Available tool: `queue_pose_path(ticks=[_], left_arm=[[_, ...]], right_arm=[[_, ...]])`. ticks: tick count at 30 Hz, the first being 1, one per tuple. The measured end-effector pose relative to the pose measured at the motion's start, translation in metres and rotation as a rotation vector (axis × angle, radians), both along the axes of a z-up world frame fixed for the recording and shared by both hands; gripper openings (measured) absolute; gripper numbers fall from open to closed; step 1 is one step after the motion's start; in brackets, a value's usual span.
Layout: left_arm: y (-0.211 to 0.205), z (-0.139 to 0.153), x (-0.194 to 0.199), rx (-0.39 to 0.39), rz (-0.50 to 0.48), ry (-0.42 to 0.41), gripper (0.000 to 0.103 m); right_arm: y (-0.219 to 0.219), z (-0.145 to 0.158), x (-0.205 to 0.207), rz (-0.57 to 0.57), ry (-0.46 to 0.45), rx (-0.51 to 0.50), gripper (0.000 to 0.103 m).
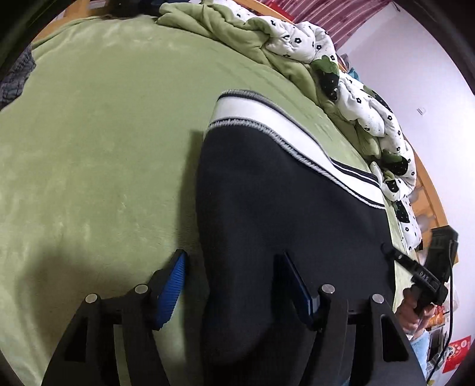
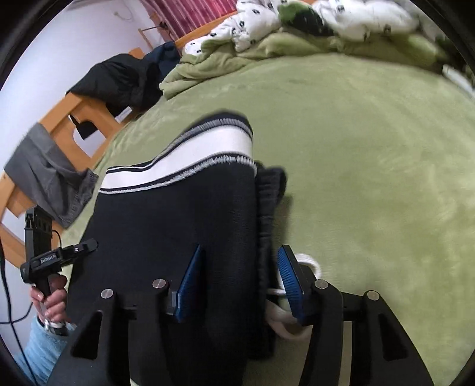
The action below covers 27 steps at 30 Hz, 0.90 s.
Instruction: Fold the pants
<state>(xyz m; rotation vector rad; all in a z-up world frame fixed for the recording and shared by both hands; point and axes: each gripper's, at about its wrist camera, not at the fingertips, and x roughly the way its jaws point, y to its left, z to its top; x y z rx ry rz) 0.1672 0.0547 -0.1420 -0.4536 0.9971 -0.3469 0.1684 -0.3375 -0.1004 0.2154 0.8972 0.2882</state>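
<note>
pants [image 1: 267,207] lay folded, long axis running away from both tongs | left gripper [image 1: 233,285] — jaws apart astride left edge | right gripper [image 2: 237,279] — apart astride right edge, unclamped

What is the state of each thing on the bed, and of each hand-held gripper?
pants: folded, lying flat on the bed
drawstring: loose, sticking out beside the pants
quilt: crumpled at the bed's far edge
left hand-held gripper: open over the pants' edge
right hand-held gripper: open

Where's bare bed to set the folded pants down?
Green sheet left of the pants lies bare up to the bunched quilt. Right of the pants, bare too. Crowded along the quilt.
</note>
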Motion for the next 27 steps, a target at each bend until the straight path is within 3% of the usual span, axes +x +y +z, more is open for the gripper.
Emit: queue_pose_path(ticks=[4, 7, 9, 11, 13, 16, 19, 21, 23, 25, 27], left_arm=[[0.017, 0.017, -0.008, 0.012, 0.047, -0.076, 0.069], [0.026, 0.018, -0.007, -0.03, 0.063, -0.074, 0.069], [0.027, 0.018, -0.006, -0.023, 0.076, -0.073, 0.069], [0.025, 0.017, -0.007, -0.004, 0.08, -0.078, 0.069], [0.022, 0.018, -0.01, 0.025, 0.074, -0.088, 0.069], [0.016, 0.024, -0.017, 0.05, 0.052, -0.133, 0.069], [0.005, 0.032, -0.018, 0.06, 0.028, -0.159, 0.069], [-0.003, 0.039, -0.02, 0.105, 0.026, -0.183, 0.069], [-0.012, 0.052, -0.024, 0.162, 0.025, -0.233, 0.069], [-0.018, 0.064, -0.025, 0.174, 0.019, -0.283, 0.069], [-0.03, 0.076, -0.015, 0.158, 0.004, -0.321, 0.069]], right_arm=[[0.004, 0.028, -0.005, -0.065, -0.148, -0.099, 0.052], [0.013, 0.032, 0.023, -0.051, -0.142, -0.054, 0.052], [0.027, 0.025, 0.049, -0.035, -0.112, -0.095, 0.05], [0.038, 0.007, 0.072, -0.039, -0.031, -0.154, 0.04], [0.028, 0.012, 0.061, -0.048, -0.08, -0.099, 0.015], [-0.011, 0.031, 0.036, -0.043, -0.115, 0.135, 0.015], [-0.008, 0.008, 0.038, -0.104, -0.058, -0.028, 0.017], [-0.002, -0.001, 0.038, -0.116, -0.088, -0.084, 0.029], [0.0, 0.008, 0.035, -0.144, -0.098, -0.12, 0.042], [0.0, 0.022, 0.028, -0.166, -0.107, -0.159, 0.042], [0.008, 0.041, 0.016, -0.152, -0.177, -0.146, 0.044]])
